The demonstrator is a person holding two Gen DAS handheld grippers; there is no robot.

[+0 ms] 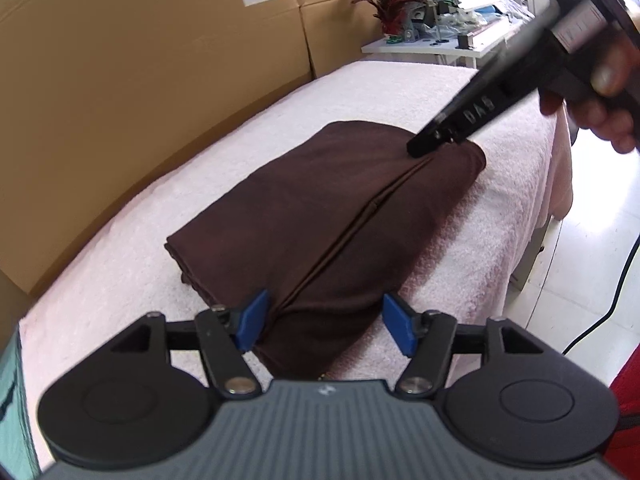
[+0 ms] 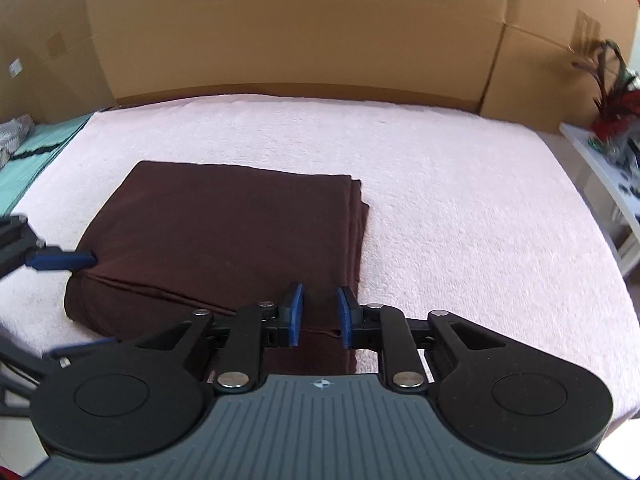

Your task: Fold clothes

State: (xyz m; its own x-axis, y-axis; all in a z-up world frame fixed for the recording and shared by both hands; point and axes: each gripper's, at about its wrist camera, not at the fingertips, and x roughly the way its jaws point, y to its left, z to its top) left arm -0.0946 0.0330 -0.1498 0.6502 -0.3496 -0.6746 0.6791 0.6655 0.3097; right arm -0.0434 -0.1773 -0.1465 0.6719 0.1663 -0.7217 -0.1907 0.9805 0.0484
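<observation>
Tall cardboard boxes point(image 2: 300, 28) wall off the back of the scene, and in front of them a pale pink towel-like cover point(image 2: 460, 208) spreads over the work surface. On it lies your brown garment point(image 2: 224, 232), folded into a neat rectangle; in the right wrist view it sits centre-left, its stacked edges showing along the right side.

Your left gripper point(image 1: 326, 326) tilts down at the near end of the garment, at the bottom centre of the left wrist view. Its jaws stand wide — the blue pads point(image 1: 252, 326) sit either side of the cloth's folded ridge without pressing on it.

Your right gripper point(image 2: 319, 316) also points down at the near edge of the cloth, lower centre of its own view. Its jaws are narrow with a clear gap, dark fabric showing between the pads, and nothing looks pinched. In the left wrist view that same gripper slants in from the upper right, its tip on or just over the garment's far corner — your hand point(image 1: 600, 108) wraps the handle at the right edge.

A white side table point(image 1: 440, 46) with a red-leaved plant point(image 1: 394, 4) stands at the upper right.
</observation>
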